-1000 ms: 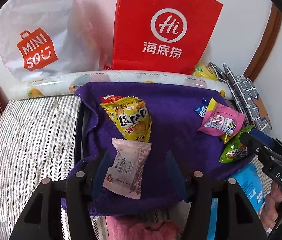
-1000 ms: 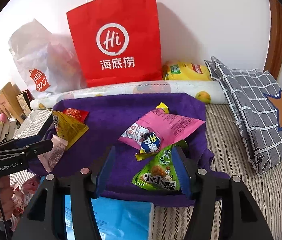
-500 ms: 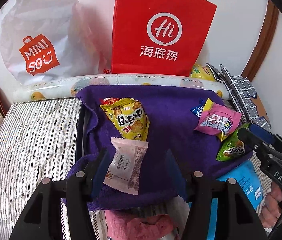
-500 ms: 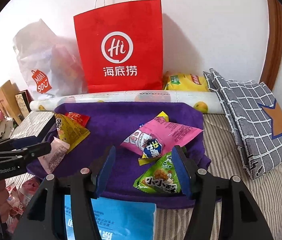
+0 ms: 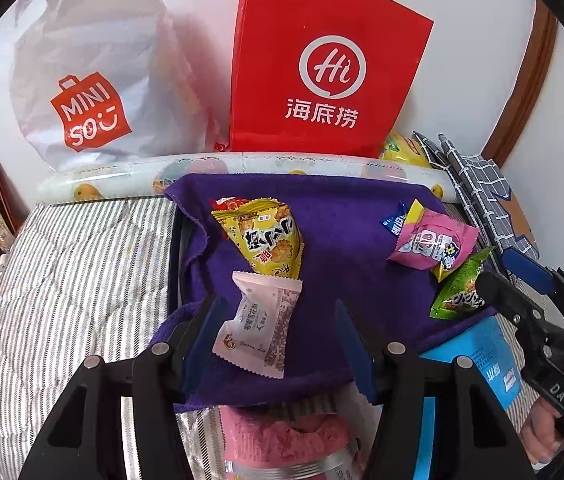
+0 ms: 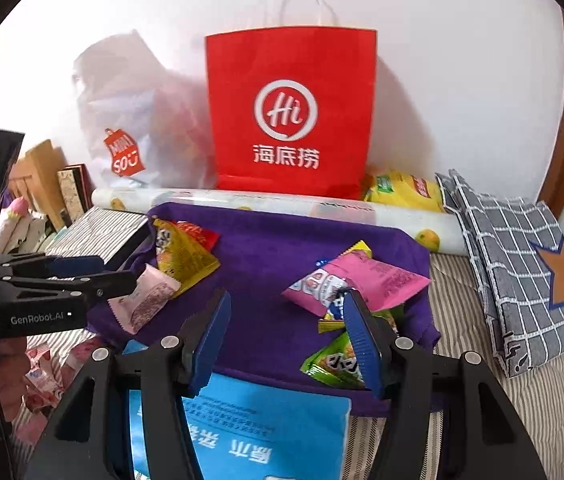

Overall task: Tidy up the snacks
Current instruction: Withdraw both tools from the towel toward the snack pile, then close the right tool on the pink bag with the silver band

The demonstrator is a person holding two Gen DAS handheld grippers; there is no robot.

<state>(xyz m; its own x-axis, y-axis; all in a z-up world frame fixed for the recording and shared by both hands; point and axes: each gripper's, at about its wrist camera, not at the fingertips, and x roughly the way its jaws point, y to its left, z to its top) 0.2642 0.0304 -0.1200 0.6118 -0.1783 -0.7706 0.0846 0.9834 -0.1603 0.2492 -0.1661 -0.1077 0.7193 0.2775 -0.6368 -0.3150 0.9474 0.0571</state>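
Where purple towel spreads: yellow, pale pink, green packets.

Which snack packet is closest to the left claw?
The pale pink packet, lying on the purple cloth right between the left claw's open fingers. The yellow packet lies farther back.

A cloth lies spread on the bed, reaching to a roll along the bed's far edge. Behind the roll, two bags stand against the wall: the paper bag right of the plastic bag. On the cloth, three snack packets cluster toward its left edge and several more toward its right edge. A folded cloth lies at the bed's right edge.
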